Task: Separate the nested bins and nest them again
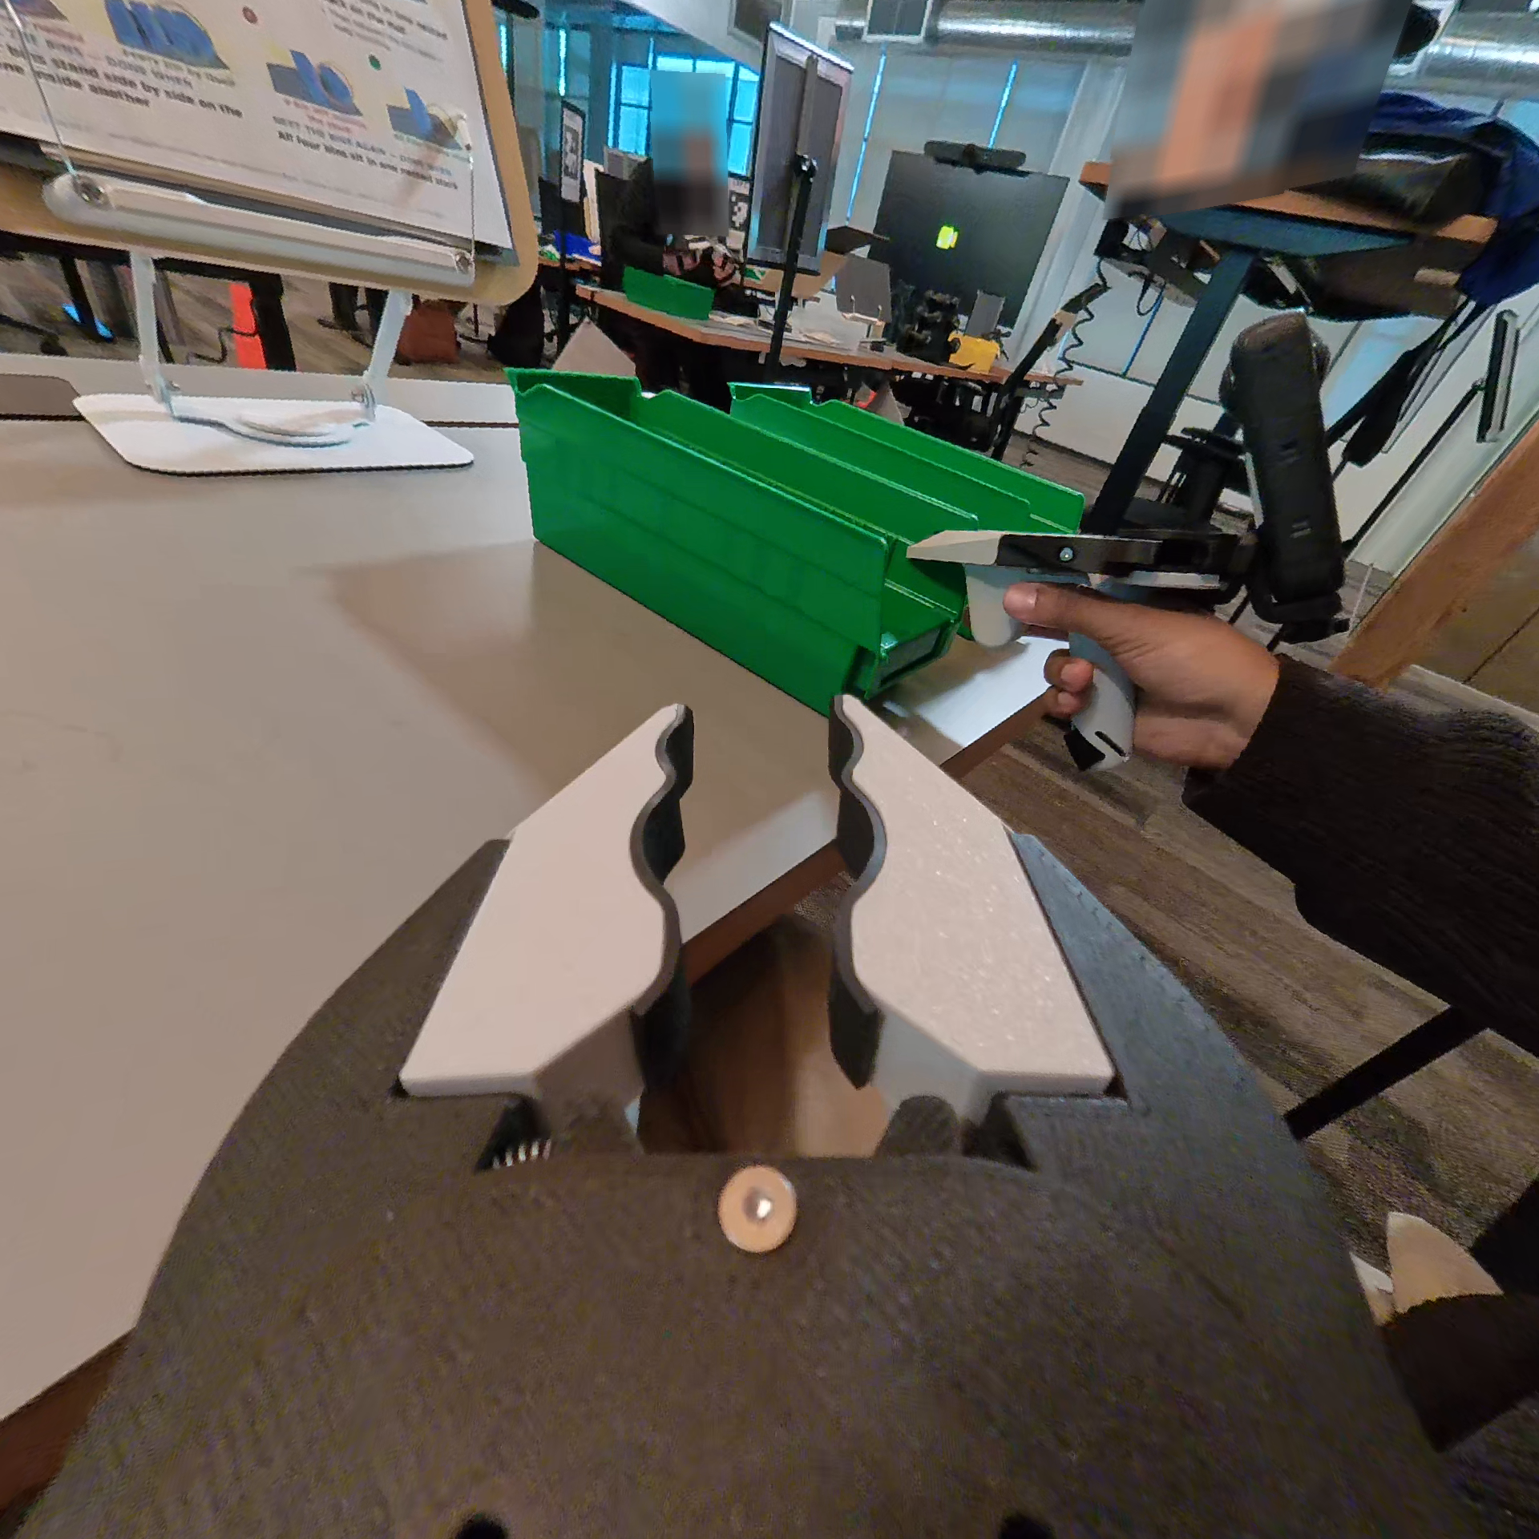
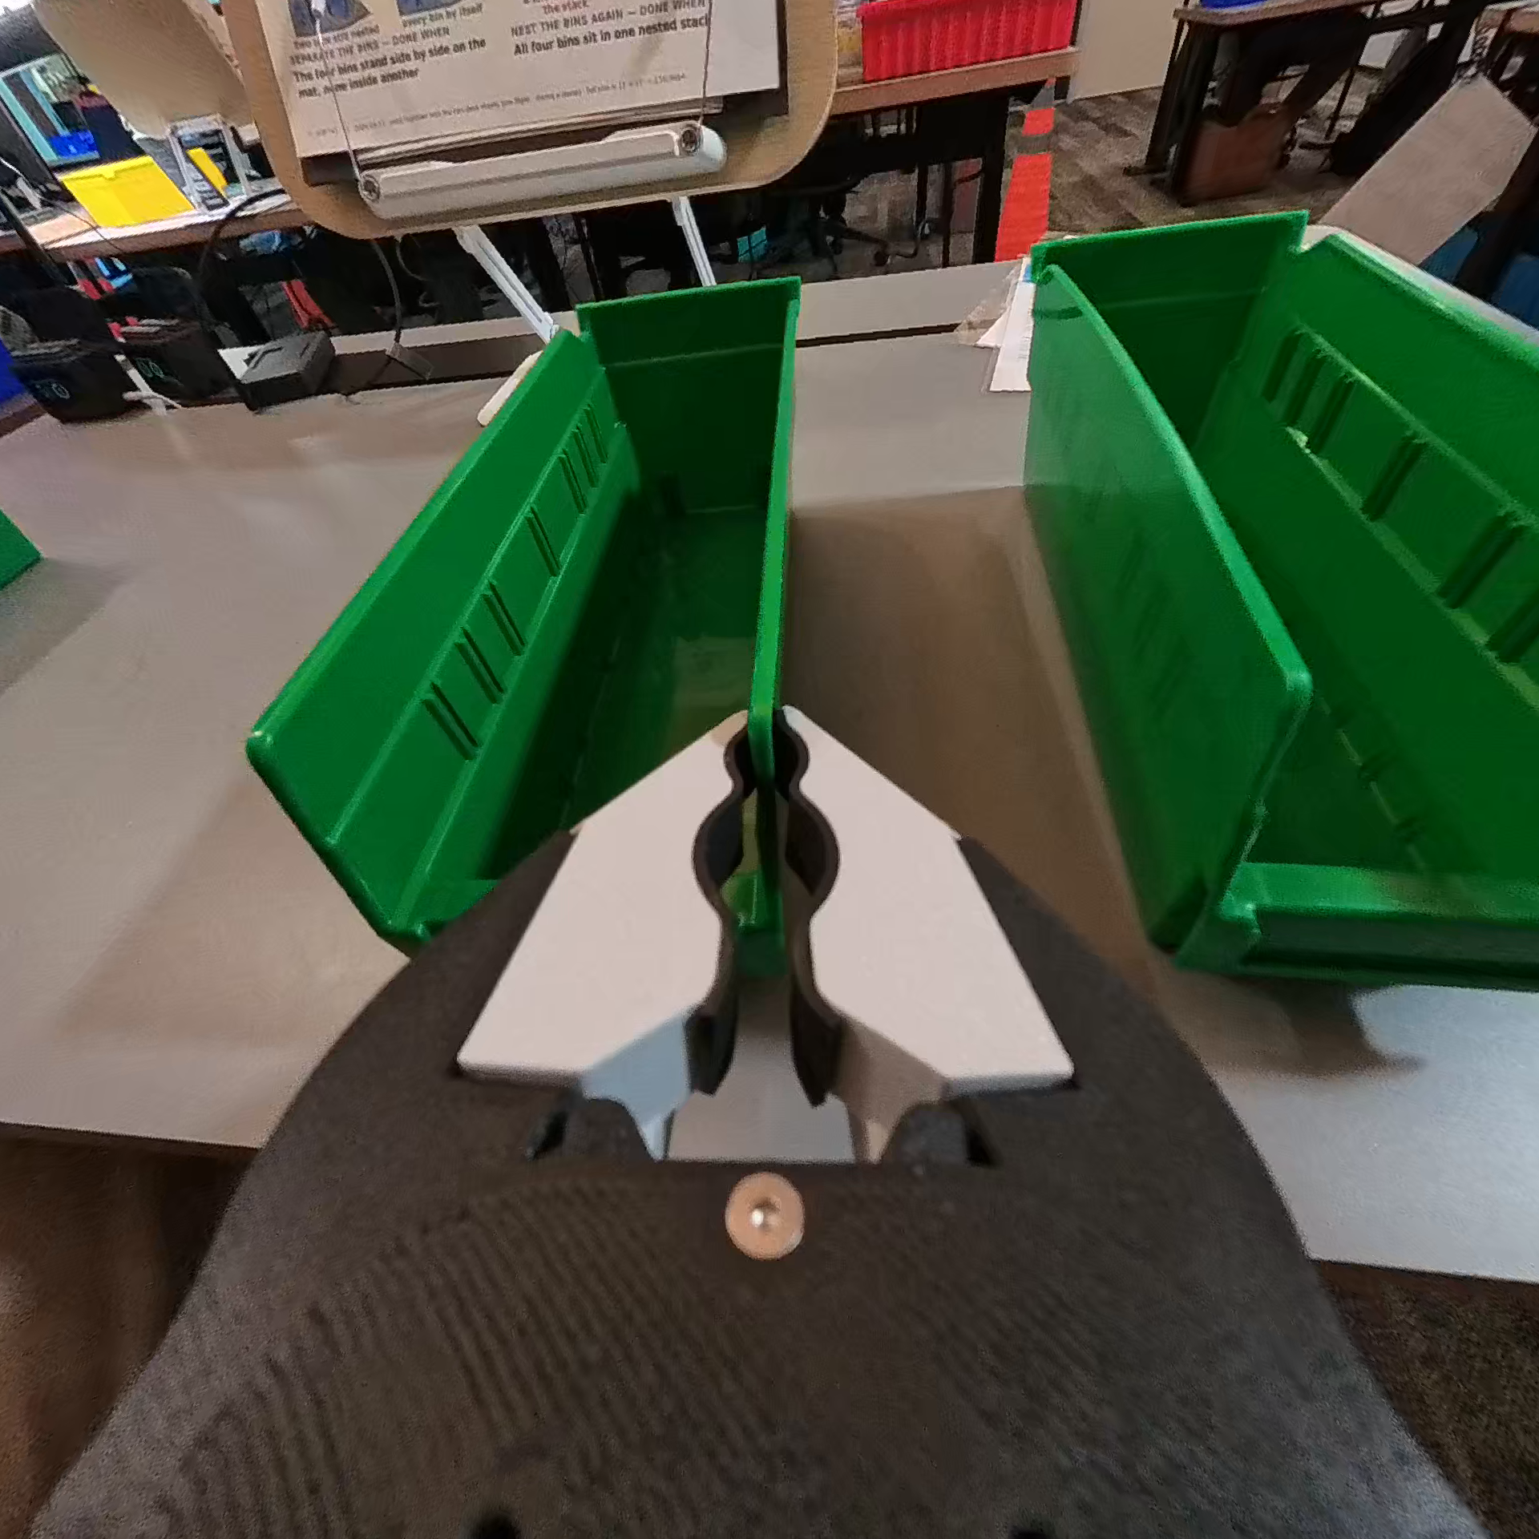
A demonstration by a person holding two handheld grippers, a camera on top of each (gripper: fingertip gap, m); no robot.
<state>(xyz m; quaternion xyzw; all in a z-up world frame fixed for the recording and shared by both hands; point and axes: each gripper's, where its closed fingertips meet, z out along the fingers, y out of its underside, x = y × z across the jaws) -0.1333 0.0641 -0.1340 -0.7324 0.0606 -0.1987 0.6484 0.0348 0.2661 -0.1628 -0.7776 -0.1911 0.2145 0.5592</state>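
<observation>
A long green bin [image 2: 533,600] stands lengthwise in front of my right gripper [image 2: 768,726], which is shut on the near end of its right side wall. A second green bin [image 2: 1166,600] stands to its right, apart from it. In the left wrist view both bins show side by side, the near one [image 1: 708,541] and the far one [image 1: 924,454], with the right gripper [image 1: 945,548] held by a hand at the near bin's end. My left gripper [image 1: 759,726] is open and empty, low over the table's front edge, short of the bins.
The bins stand on a grey table [image 2: 166,749]. A document stand with a printed sheet [image 1: 275,433] stands at the back; it also shows in the right wrist view [image 2: 533,125]. A green corner [image 2: 12,550] peeks in at the far left. The table's edge [image 1: 983,749] runs close under the bins' near ends.
</observation>
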